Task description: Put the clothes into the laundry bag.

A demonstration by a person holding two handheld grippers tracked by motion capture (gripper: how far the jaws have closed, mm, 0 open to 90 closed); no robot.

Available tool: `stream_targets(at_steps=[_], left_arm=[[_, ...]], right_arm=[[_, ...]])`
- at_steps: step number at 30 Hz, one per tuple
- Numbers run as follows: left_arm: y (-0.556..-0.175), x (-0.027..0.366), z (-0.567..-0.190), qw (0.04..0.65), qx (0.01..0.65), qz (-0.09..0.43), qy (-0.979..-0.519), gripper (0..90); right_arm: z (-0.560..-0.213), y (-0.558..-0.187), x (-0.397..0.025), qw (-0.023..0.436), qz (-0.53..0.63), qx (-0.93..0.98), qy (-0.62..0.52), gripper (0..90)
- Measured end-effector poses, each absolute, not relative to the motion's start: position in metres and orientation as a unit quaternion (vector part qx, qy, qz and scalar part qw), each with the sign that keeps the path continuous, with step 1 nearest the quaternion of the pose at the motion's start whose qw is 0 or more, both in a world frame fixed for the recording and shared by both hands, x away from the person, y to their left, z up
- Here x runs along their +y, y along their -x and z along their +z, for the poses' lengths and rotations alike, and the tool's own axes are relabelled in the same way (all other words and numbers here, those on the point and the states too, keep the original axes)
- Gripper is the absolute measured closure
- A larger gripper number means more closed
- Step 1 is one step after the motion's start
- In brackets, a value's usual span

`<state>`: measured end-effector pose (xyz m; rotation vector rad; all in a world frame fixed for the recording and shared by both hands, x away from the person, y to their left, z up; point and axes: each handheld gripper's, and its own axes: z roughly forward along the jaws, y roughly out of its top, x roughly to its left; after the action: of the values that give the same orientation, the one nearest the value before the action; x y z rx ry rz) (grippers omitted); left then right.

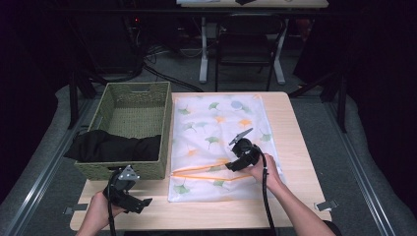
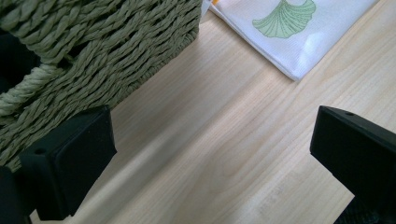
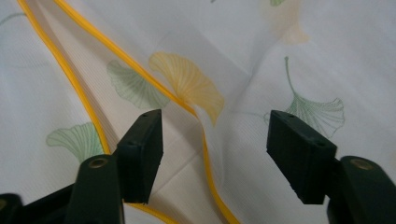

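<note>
The mesh laundry bag (image 1: pixel 216 142) lies flat on the table (image 1: pixel 295 147), filling its middle, with the orange zipper (image 1: pixel 206 173) running across its near end; in the right gripper view the 2 orange edges (image 3: pixel 88 107) spread apart, so the mouth looks partly open. It is thin, soft cloth printed with green and orange leaves, surely very light and limp, likely to wrinkle and slide on the smooth wood when tugged. The best hold, I judge, is the orange edge itself, where the fabric is doubled and firmer, pinching 1 layer only so the mouth lifts open. The right gripper (image 1: pixel 231 166) hangs just over that zipper, jaws spread wide with the orange edge between them, nothing clamped yet. At 9 o'clock from the bag, touching or just beside it, stands a woven basket (image 1: pixel 133 93) holding black clothing (image 1: pixel 110 147) that spills over its near left rim. At 7 o'clock from the bag, the left gripper (image 1: pixel 142 202) rests near the table's front edge just in front of the basket, its jaws also wide apart over bare wood, holding nothing.
</note>
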<state>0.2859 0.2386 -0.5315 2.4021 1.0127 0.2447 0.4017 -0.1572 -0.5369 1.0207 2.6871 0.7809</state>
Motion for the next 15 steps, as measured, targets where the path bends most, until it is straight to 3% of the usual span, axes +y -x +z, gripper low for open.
stream_targets(at_steps=[15], left_arm=[[-0.286, 0.239, -0.531, 0.261, 0.373, 0.088, -0.886, 0.1]], right_arm=[[-0.551, -0.403, -0.153, 0.084, 0.218, 0.907, -0.352, 67.9]])
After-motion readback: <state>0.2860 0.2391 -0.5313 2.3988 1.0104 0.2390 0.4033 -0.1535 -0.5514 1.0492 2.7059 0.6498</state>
